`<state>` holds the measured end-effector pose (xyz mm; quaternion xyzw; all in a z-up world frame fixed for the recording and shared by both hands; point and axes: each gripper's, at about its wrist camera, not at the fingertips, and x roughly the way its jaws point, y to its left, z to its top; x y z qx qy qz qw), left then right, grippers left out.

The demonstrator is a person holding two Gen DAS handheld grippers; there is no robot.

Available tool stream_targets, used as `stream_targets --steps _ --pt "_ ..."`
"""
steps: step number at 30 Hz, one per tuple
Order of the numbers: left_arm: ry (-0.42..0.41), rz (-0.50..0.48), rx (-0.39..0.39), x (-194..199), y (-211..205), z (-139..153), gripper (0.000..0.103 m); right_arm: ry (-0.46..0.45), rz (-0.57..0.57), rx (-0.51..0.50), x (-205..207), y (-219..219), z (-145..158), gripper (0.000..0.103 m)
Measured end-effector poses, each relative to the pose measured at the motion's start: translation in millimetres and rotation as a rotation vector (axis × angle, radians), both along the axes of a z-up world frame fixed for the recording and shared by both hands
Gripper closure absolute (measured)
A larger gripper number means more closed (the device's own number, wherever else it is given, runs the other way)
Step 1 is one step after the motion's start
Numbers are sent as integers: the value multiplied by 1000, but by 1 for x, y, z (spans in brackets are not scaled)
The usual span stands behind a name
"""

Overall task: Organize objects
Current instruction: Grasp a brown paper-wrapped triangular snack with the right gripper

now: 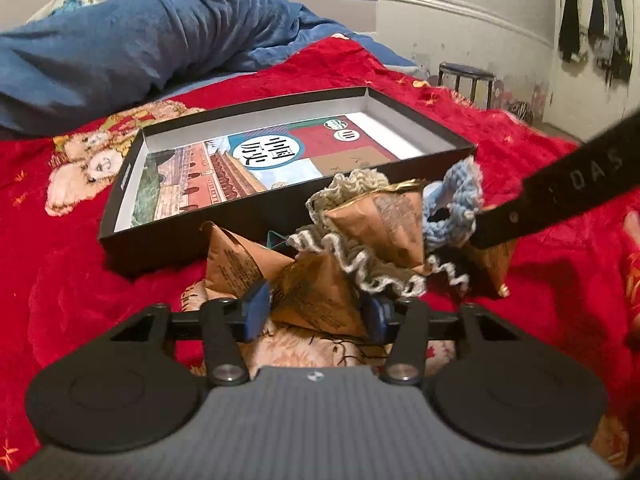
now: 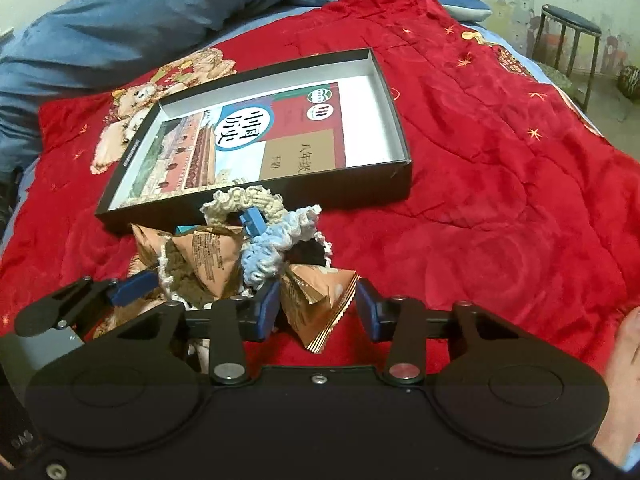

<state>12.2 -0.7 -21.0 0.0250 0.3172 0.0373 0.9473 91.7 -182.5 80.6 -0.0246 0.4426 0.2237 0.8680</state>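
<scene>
Straddling separate packets, both tools sat at the 6 o'clock edge of the pile, and neither had closed on anything.

Left to right, the black box lay at 11 o'clock on the red quilt, open-topped, with a history textbook flat inside. The pile touched the box's near wall: brown triangular snack packets tangled with crocheted scrunchies.

The left gripper had its jaws apart around a brown packet, with the pads beside it and no squeeze visible. The grey-white scrunchie draped over that packet at 1 o'clock. Risk: closing there would likely catch yarn, so the lift would drag the scrunchie and topple the upper packet.

The right gripper was also spread, around a copper-edged packet. The pale blue scrunchie lay against its left pad, with the same snag risk.

The tools were close; the left gripper's fingers sat at 9 o'clock in the right view. Simultaneous lifts could collide or pull the shared tangle apart.

The packets looked air-filled and slippery, so an off-centre pinch could squirt one out. A low carry could clip the box wall.
</scene>
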Motion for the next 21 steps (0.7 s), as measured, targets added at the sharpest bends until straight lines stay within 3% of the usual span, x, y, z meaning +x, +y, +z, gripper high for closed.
stream_targets --steps 1,3,9,21 --pt "-7 0 4 0 0 -1 38 -8 2 -13 1 3 -2 62" --pt "-5 0 8 -1 -2 -1 51 -7 8 -28 4 6 -5 62" --pt "12 12 -49 -2 5 4 54 43 -16 -27 12 9 -13 62" --pt "21 10 9 -11 -5 12 56 112 17 -60 17 13 -9 74"
